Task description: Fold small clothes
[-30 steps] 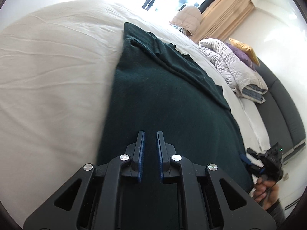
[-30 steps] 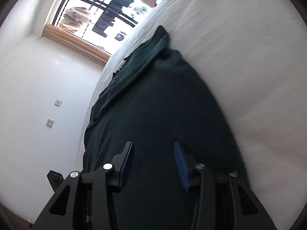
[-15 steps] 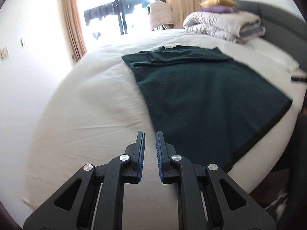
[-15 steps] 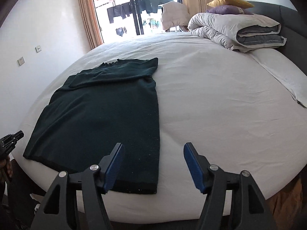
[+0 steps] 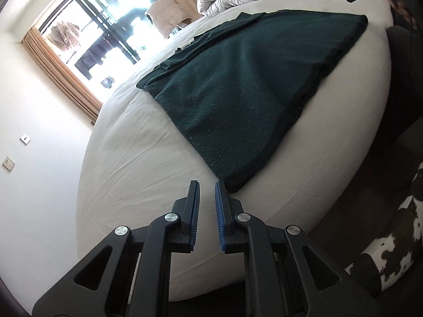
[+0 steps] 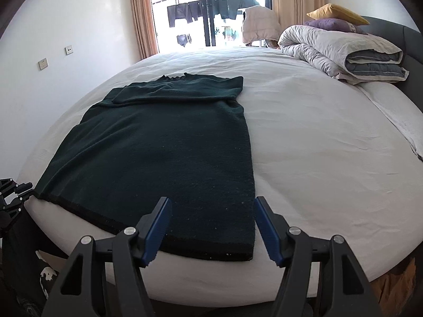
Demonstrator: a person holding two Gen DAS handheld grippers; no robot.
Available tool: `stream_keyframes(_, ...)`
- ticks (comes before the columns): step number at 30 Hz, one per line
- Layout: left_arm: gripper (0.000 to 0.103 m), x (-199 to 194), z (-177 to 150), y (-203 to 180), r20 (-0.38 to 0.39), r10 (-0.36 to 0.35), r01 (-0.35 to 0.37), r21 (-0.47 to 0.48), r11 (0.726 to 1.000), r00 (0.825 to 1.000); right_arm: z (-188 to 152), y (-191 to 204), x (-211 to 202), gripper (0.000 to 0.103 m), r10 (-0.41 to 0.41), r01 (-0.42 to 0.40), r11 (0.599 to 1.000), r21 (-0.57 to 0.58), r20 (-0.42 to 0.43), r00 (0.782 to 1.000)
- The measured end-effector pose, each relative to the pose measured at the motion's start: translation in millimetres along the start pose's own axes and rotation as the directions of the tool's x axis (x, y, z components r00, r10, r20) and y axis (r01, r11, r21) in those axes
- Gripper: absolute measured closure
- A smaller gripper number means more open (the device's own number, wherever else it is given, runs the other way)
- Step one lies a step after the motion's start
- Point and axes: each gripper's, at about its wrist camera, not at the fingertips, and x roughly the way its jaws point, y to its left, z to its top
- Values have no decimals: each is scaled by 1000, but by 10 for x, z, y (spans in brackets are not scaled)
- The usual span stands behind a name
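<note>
A white-sheeted bed (image 6: 317, 145) fills the room before a bright window (image 6: 211, 13), with a rolled duvet (image 6: 343, 52) at its far right. A dark green sweater (image 6: 171, 153) lies flat on the bed's left half, sleeves folded across its top. The left tool (image 5: 207, 192) is closed and empty beside the sweater's hem corner. The right tool (image 6: 211, 208), its jaws spread apart, hangs empty over the hem.
</note>
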Motion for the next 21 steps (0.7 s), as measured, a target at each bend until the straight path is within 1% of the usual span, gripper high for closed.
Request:
stream_keyframes(4, 91, -7, -9, 55, 2, 21, -21, 21, 1000, 1000, -38, -36, -17, 36, -1, 1, 1000, 19, 1, 1000)
stream_keyframes(6, 91, -27, -7, 82, 1, 9, -9, 23, 1000, 1000, -47, -41, -24, 36, -3, 3, 1000, 19, 2, 1000)
stream_keyframes(7, 91, -23, -3, 119, -1, -9, 9, 4, 1000, 1000, -51, -36, -26, 36, -6, 6, 1000, 16, 4, 1000)
stream_keyframes(8, 91, 6, 15, 180, -7, -43, 43, -29, 999, 999, -54, -34, -22, 36, -8, 8, 1000, 15, 5, 1000)
stream_keyframes(9, 91, 34, 36, 259, -14, -101, 100, -84, 992, 995, -54, -31, -21, 36, -11, 11, 1000, 15, 5, 1000)
stream_keyframes(11, 91, 62, 65, 406, -22, -233, 224, -205, 953, 972, -53, -31, -26, 36, -20, 20, 1000, 9, 13, 1000)
stream_keyframes(13, 91, 52, 113, 497, 5, -290, 280, -277, 919, 957, -49, -14, -35, 36, -30, 30, 1000, -7, 19, 999)
stream_keyframes(15, 91, 68, 165, 560, 24, -355, 343, -326, 881, 935, -44, 4, -55, 36, -47, 48, 998, -37, 31, 998)
stream_keyframes(16, 91, 75, 184, 590, 39, -373, 363, -344, 866, 927, -41, 14, -69, 36, -62, 64, 996, -57, 39, 997)
stream_keyframes(17, 91, 68, 196, 593, 48, -374, 366, -344, 864, 926, -38, 21, -83, 36, -80, 83, 993, -78, 46, 996)
stream_keyframes(18, 91, 63, 216, 586, 53, -365, 361, -334, 871, 930, -37, 31, -99, 35, -99, 104, 988, -111, 50, 994)
stream_keyframes(19, 91, 66, 225, 577, 52, -350, 347, -319, 882, 935, -35, 29, -110, 32, -117, 123, 982, -142, 53, 992)
stream_keyframes(20, 88, 74, 227, 573, 49, -342, 340, -308, 889, 938, -39, 33, -125, 30, -135, 143, 974, -176, 57, 989)
stream_keyframes(21, 76, 84, 233, 573, 49, -348, 346, -308, 886, 936, -44, 27, -140, 27, -150, 159, 966, -204, 62, 987)
